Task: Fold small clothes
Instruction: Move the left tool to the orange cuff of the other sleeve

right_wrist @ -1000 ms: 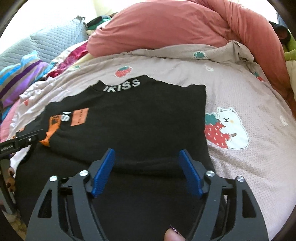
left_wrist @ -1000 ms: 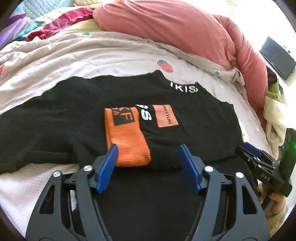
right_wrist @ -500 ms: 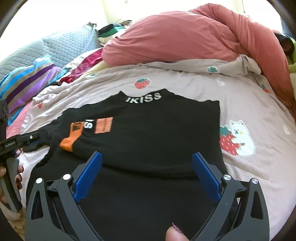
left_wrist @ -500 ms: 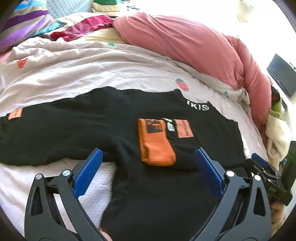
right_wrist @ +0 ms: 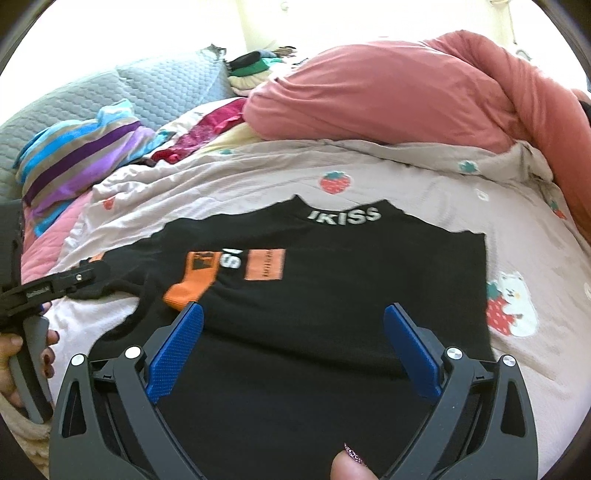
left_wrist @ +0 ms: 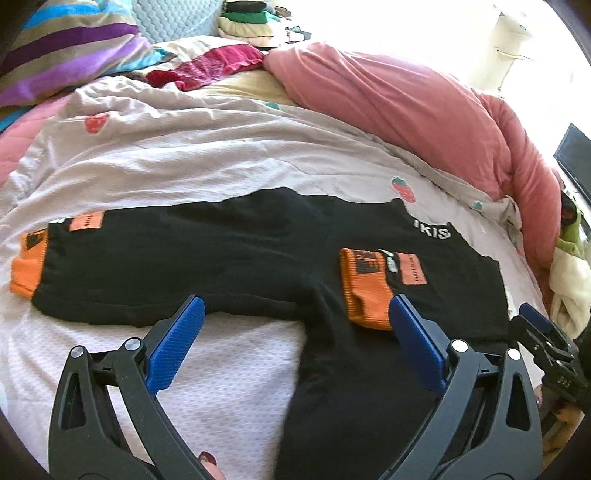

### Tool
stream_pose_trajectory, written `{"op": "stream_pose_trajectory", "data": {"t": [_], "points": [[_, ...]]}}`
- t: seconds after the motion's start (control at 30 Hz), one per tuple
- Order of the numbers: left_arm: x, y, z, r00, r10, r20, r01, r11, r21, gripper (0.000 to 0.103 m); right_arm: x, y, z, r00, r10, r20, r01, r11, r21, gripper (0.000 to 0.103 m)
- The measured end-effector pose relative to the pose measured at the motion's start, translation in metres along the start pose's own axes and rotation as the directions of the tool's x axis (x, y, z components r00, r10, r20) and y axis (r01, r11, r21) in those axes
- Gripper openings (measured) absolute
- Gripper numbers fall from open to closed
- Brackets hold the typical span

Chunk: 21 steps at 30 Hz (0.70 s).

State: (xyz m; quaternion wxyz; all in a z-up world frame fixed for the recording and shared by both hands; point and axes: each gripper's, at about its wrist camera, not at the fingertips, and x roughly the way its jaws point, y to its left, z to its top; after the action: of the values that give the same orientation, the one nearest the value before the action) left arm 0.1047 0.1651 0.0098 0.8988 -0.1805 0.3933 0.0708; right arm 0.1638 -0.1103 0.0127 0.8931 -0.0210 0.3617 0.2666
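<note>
A black sweater [left_wrist: 229, 251] with "IKISS" on its collar [right_wrist: 345, 216] lies flat on the strawberry-print bedsheet [left_wrist: 221, 155]. One sleeve is folded across the body, its orange cuff [left_wrist: 365, 291] resting near the chest. The other sleeve stretches out to the left and ends in a second orange cuff [left_wrist: 27, 266]. My left gripper [left_wrist: 295, 306] hovers open above the armpit area with nothing between its blue pads. My right gripper [right_wrist: 294, 314] is open too, above the sweater's [right_wrist: 351, 277] lower body and apart from the cloth. In the right wrist view the folded cuff [right_wrist: 192, 280] shows just beyond the pads.
A rolled pink duvet [left_wrist: 406, 99] runs along the far side and right. A striped pillow [right_wrist: 81, 155], a quilted grey cushion [right_wrist: 129, 88], a dark red garment [left_wrist: 207, 66] and a stack of folded clothes [left_wrist: 247, 22] sit at the back left. A dark screen [left_wrist: 576, 155] stands at the right.
Both grippers have opened wide and drawn back and up from the sweater. The left view has swung left, so the outstretched sleeve and its cuff now show.
</note>
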Motion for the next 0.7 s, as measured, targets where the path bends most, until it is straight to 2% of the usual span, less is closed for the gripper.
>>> {"op": "stream_pose_trajectory", "data": {"t": [0.27,0.4,0.5,0.7], "points": [[-0.012,0.026,0.002,0.996,0.076,0.035,-0.075,0.997,-0.030,0.093,0.010,0.042,0.009,0.998,0.062,-0.003,-0.062,0.995,-0.084,0.098],[-0.019,0.040,0.004,0.989,0.138,0.057,-0.136,0.990,-0.046,0.093,0.017,0.062,0.015,0.996,0.090,-0.005,-0.090,0.989,-0.119,0.098],[-0.025,0.055,0.007,0.980,0.187,0.072,-0.182,0.980,-0.078,0.093,0.022,0.075,0.018,0.994,0.104,-0.012,-0.105,0.985,-0.141,0.098],[-0.034,0.088,0.008,0.972,0.223,0.070,-0.209,0.964,-0.167,0.093,0.030,0.100,0.024,0.990,0.137,-0.019,-0.138,0.974,-0.178,0.098]]}}
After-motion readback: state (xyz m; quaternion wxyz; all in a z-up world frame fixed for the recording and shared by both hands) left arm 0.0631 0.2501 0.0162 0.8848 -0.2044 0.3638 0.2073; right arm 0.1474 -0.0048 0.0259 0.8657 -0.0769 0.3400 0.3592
